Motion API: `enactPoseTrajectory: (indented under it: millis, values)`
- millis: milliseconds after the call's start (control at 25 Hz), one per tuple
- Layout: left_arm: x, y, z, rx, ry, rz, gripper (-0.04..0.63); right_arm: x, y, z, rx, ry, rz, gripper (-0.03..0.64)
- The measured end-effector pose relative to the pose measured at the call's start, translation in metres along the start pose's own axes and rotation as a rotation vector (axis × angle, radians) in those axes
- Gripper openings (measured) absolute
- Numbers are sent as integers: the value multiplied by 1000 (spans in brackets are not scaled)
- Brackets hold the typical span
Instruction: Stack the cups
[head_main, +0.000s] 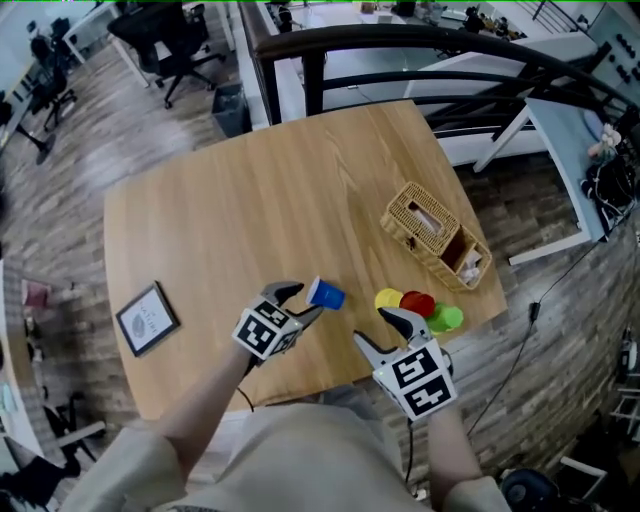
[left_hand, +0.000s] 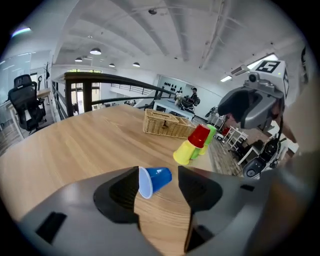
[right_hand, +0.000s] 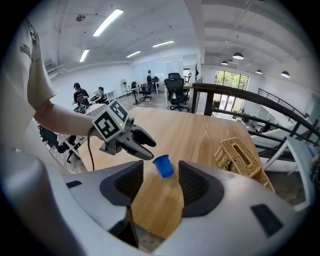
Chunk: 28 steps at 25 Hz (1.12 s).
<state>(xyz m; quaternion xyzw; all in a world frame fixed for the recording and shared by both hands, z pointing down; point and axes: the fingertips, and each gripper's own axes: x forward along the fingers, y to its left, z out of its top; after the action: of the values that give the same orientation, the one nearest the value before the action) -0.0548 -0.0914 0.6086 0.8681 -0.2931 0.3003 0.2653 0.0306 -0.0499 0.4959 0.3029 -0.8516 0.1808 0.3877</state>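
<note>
Pale fabric of the person's top (head_main: 300, 460) fills the bottom of the head view, and two forearms reach out from it over the near edge of the desk (head_main: 250, 200), a broad slab of light, straight-grained wood with rounded corners. On the right, the right claw (head_main: 372, 326) hovers with its grey moulded jaws standing well apart and nothing between its dark ribbed pads. To its left, the left claw (head_main: 300, 302) is spread just as wide. At its tips sits the blue cup (head_main: 325, 293), a smooth plastic tumbler tipped over with its pale rim towards the left-hand pad, and neither pad presses on it. Whether the cup rests on the wood cannot be told. Just beyond the right claw, the yellow cup (head_main: 388, 298), red cup (head_main: 417, 303) and green cup (head_main: 447, 318) huddle in a touching row near the desk's right edge. A dark-framed picture (head_main: 147, 318) lies flat near the left edge. Further back on the right stands a rectangular woven wicker basket (head_main: 435, 232). Past the desk a dark curved railing (head_main: 400, 40) crosses the room, with black office chairs (head_main: 165, 40) on plank flooring.
</note>
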Motion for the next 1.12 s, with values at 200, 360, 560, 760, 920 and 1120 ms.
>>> enactPoseTrajectory:
  millis: [200, 360, 560, 760, 920, 1120]
  values:
    - [27, 9, -23, -41, 72, -36, 238, 12, 1, -6, 34, 23, 7, 238]
    - [45, 17, -37, -39, 122, -46, 236, 19, 3, -16, 61, 43, 24, 239]
    - [56, 16, -39, -54, 133, -71, 196, 20, -2, -27, 82, 69, 10, 239]
    - [58, 15, -37, -68, 130, -79, 76, 18, -4, -31, 87, 70, 6, 238]
    - [48, 14, -30, -67, 101, -66, 39, 13, -5, -29, 78, 55, -1, 239]
    - [19, 3, -12, -43, 55, -92, 38, -7, -12, -19, 71, 0, -21, 239]
